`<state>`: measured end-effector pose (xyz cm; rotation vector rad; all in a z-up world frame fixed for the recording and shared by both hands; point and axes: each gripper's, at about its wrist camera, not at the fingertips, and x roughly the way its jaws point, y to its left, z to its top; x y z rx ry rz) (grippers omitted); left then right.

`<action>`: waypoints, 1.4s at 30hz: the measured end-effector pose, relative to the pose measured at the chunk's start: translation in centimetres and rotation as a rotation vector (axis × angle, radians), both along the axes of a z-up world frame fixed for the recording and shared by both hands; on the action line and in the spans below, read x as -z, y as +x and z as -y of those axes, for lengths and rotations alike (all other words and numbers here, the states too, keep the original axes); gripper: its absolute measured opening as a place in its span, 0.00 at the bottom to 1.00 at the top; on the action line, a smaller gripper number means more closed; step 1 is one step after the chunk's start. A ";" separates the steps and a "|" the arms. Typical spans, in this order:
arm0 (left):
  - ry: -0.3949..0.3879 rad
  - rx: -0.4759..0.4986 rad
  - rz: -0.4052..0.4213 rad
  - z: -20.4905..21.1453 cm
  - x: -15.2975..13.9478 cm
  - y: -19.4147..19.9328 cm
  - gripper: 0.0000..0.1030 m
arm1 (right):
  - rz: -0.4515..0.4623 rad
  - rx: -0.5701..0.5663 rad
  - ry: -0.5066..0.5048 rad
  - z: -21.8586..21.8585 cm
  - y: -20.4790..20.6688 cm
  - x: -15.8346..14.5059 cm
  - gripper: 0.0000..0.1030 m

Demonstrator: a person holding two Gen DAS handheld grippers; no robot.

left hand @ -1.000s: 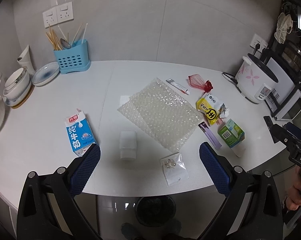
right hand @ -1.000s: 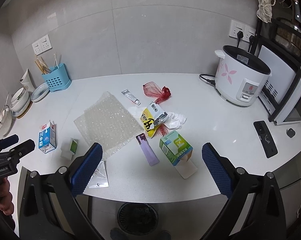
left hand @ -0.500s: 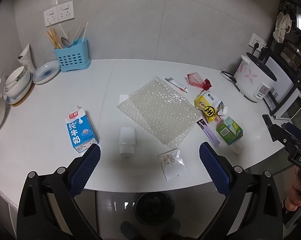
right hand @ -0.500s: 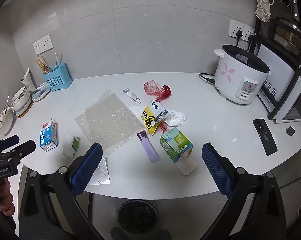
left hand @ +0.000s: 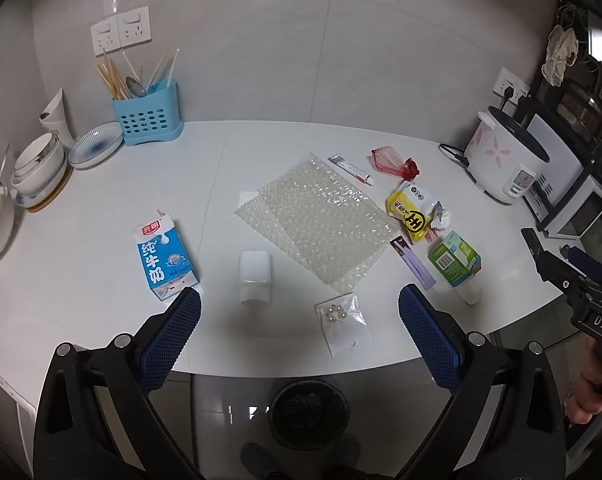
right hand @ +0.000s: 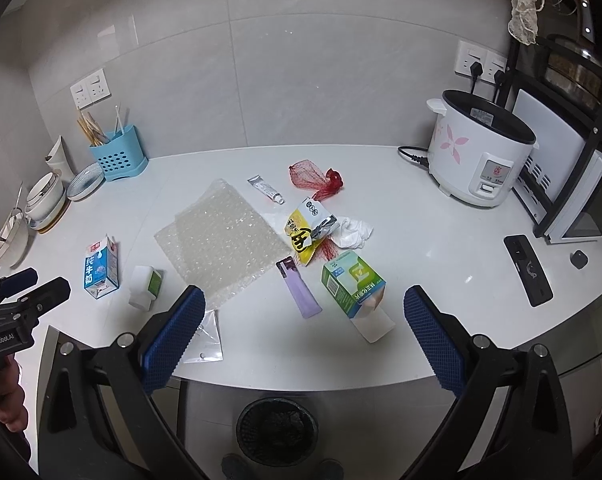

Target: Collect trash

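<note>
Left wrist view: my left gripper (left hand: pixel 299 328) hangs over the near counter edge, jaws wide apart, nothing in them. Trash is spread on the counter (left hand: pixel 81 280): milk carton (left hand: pixel 165 258) near left, white bottle (left hand: pixel 255 276) lying just right of it, bubble wrap (left hand: pixel 321 224) in the middle, small clear bag (left hand: pixel 344 324) at the near edge between the pads. Bin (left hand: pixel 309 414) sits on the floor below the edge. Carton looks light and stiff; I'd pinch it across its narrow sides. Bag is thin and flat, likely slippery; better to take it by a corner past the edge. Right wrist view: right gripper (right hand: pixel 301 338) also spread open and empty, near the edge. Green box (right hand: pixel 351 286) lies just ahead, purple sachet (right hand: pixel 299 288) left of it, yellow packet (right hand: pixel 305 232), tissue (right hand: pixel 353 232) and red net (right hand: pixel 315 180) farther back, tube (right hand: pixel 265 189) far of the wrap. Box should be light, crushable; I'd grip mid-body. Net and tissue are soft, any pinch works. Nothing collected yet, as far as I can judge.
</note>
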<state>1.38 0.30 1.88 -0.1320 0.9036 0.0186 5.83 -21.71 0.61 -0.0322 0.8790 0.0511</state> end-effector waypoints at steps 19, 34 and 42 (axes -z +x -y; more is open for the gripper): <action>0.007 -0.002 -0.004 -0.1 -0.4 -0.9 0.94 | 0.004 0.004 0.002 -0.2 -1.7 -0.3 0.93; 0.031 0.028 -0.085 -3.0 3.1 1.1 0.94 | -0.023 0.075 -0.028 -0.1 -1.2 1.5 0.93; 0.047 -0.020 -0.190 -3.0 8.2 6.4 0.92 | -0.116 0.067 -0.061 3.8 3.0 5.5 0.87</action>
